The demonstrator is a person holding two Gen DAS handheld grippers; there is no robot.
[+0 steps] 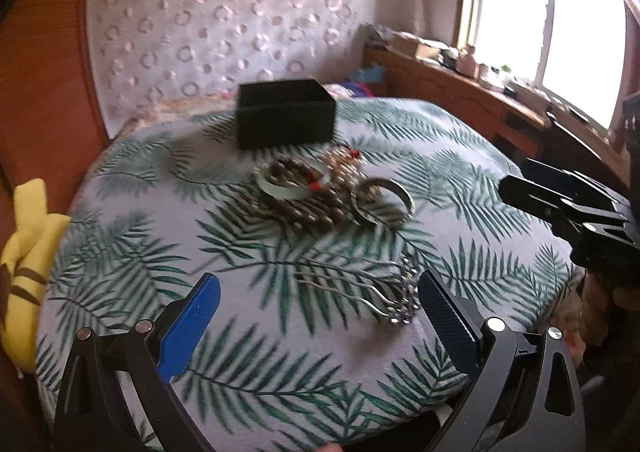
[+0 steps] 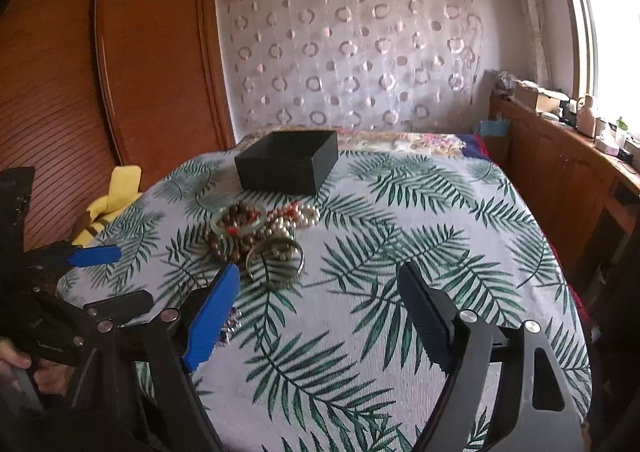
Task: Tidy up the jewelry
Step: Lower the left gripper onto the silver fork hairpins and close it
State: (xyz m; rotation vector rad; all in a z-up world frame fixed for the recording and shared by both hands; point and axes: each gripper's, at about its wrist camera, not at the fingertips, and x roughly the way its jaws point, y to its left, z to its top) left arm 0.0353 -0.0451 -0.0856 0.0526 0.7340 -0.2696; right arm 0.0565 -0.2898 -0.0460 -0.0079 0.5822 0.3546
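Two grippers hang over a bed spread with a palm-leaf cloth (image 2: pixel 440 212). Off its left edge lies a yellow plush toy (image 1: pixel 28 252), against a brown wooden wardrobe (image 2: pixel 120 72). The left gripper (image 1: pixel 320 316) has its blue fingers (image 1: pixel 192 324) spread wide, holding nothing; just by its right finger, near the front edge, lie silver hairpins (image 1: pixel 360 288). Toward the middle of the cloth sits the jewelry heap: a pale jade bangle (image 1: pixel 294 182) resting on dark brown wooden beads (image 1: pixel 312 212), pearl strands (image 2: pixel 296 216) behind them, and a metal bangle (image 1: pixel 382 202) touching the heap's right side. Behind the heap, toward the far edge, stands an open black box (image 2: pixel 288 160). The right gripper (image 2: pixel 320 316) is likewise spread wide and empty, above the cloth in front of the heap. Beyond the right edge runs a wooden cabinet (image 2: pixel 560 172) under a bright window (image 1: pixel 552 20).
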